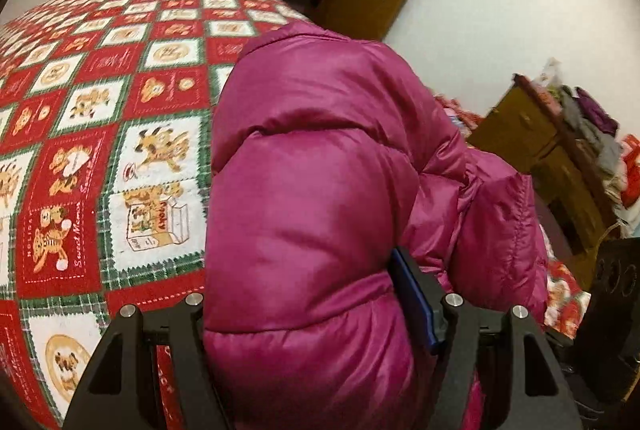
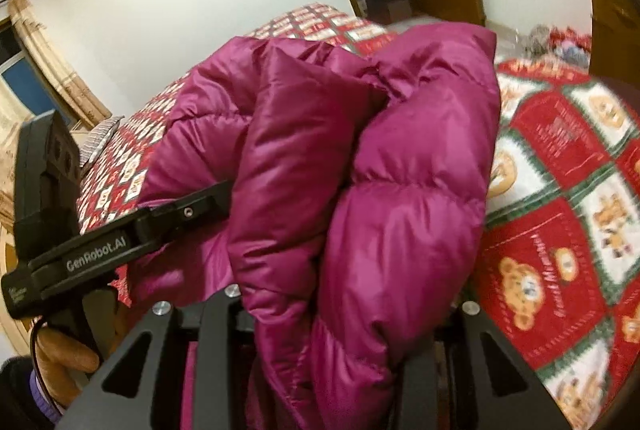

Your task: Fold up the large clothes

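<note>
Above the quilt (image 1: 100, 157), both my claws (image 1: 316, 314) (image 2: 340, 314) pinch the puffy jacket (image 1: 320, 169); slick fill may slip out toward 6 o'clock.

My left gripper (image 1: 308, 314) clamps a thick fold of the magenta puffer jacket (image 1: 320, 189), which bulges up ahead of my fingers; the bear-print quilt (image 1: 100, 149) spreads beneath, to its left.

The puffy magenta quilted down jacket (image 1: 320, 157) bulges over both grippers' fingertips and hides them — its lower part runs off the bottom edge in both views — while the clutter on the brown wooden dresser (image 1: 532, 145) beside it stays blurred.
</note>
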A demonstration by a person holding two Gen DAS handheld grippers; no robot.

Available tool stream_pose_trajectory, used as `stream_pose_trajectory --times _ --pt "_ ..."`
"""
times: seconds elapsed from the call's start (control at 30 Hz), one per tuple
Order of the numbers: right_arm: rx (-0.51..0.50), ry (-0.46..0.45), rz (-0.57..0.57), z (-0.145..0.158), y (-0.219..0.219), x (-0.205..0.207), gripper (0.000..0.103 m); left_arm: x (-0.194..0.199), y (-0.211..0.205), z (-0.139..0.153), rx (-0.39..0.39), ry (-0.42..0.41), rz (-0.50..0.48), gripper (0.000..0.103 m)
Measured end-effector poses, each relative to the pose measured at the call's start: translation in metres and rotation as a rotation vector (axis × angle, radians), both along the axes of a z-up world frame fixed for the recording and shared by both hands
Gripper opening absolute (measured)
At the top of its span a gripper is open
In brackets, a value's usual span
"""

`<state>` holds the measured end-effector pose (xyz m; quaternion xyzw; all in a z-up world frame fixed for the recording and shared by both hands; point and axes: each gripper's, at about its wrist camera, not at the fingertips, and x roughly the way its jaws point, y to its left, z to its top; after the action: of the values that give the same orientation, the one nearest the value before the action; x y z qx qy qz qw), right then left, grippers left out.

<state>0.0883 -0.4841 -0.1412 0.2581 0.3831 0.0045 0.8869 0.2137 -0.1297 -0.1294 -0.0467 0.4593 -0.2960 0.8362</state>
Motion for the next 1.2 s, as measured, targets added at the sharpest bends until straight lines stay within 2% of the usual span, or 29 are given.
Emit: stream_pose_trajectory --times 0.07,0.17,0.27,0.4,0.47,0.53,0.6,0.67,0.73,0.8,0.83,0.9,0.93,1.07,1.13,1.2 --pt "0.031 -0.008 -0.009 -0.003 -0.004 0.005 0.037 0.005 0.003 -0.005 0.003 0.014 0.025 0.070" --pt "0.035 -0.009 -0.009 -0.008 -0.013 0.011 0.037 0.013 0.002 -0.017 0.027 0.040 0.049 0.081" --pt "0.071 -0.001 -0.025 -0.013 -0.021 0.008 0.050 0.017 0.002 -0.025 0.035 0.057 0.063 0.088" --pt "0.102 0.004 -0.066 -0.005 -0.036 -0.017 0.060 0.009 -0.001 -0.024 0.092 0.010 0.056 0.094" --pt "0.052 -0.026 -0.109 0.011 -0.043 -0.033 0.063 0.008 -0.002 -0.024 0.113 0.001 0.073 0.097" --pt "-0.050 -0.062 -0.162 0.036 -0.046 -0.052 0.065 0.005 -0.005 -0.023 0.153 -0.025 0.092 0.100" --pt "-0.125 -0.106 -0.171 0.062 -0.041 -0.060 0.065 -0.003 -0.011 -0.019 0.216 -0.082 0.100 0.101" --pt "-0.195 -0.127 -0.148 0.080 -0.029 -0.054 0.060 -0.011 -0.015 -0.016 0.267 -0.132 0.101 0.101" --pt "-0.279 -0.119 -0.147 0.090 -0.019 -0.033 0.050 -0.015 -0.015 -0.014 0.289 -0.152 0.101 0.101" --pt "-0.232 -0.084 -0.130 0.083 -0.017 -0.012 0.046 -0.016 -0.013 -0.014 0.295 -0.151 0.103 0.101" --pt "-0.180 -0.035 -0.119 0.068 -0.020 0.006 0.042 -0.016 -0.012 -0.014 0.300 -0.151 0.103 0.101" --pt "-0.186 0.059 -0.157 0.041 -0.025 0.025 0.035 -0.015 -0.012 -0.012 0.314 -0.161 0.102 0.101" --pt "-0.205 0.087 -0.185 0.029 -0.026 0.032 0.035 -0.017 -0.012 -0.010 0.318 -0.167 0.097 0.101" --pt "-0.158 0.112 -0.231 -0.001 -0.038 0.030 0.035 -0.015 -0.010 -0.003 0.302 -0.164 0.075 0.101" --pt "-0.130 0.097 -0.245 -0.008 -0.043 0.022 0.035 -0.014 -0.010 0.007 0.307 -0.201 0.051 0.100" --pt "-0.139 0.094 -0.247 -0.007 -0.044 0.021 0.035 -0.020 -0.010 0.027 0.319 -0.315 0.057 0.100"
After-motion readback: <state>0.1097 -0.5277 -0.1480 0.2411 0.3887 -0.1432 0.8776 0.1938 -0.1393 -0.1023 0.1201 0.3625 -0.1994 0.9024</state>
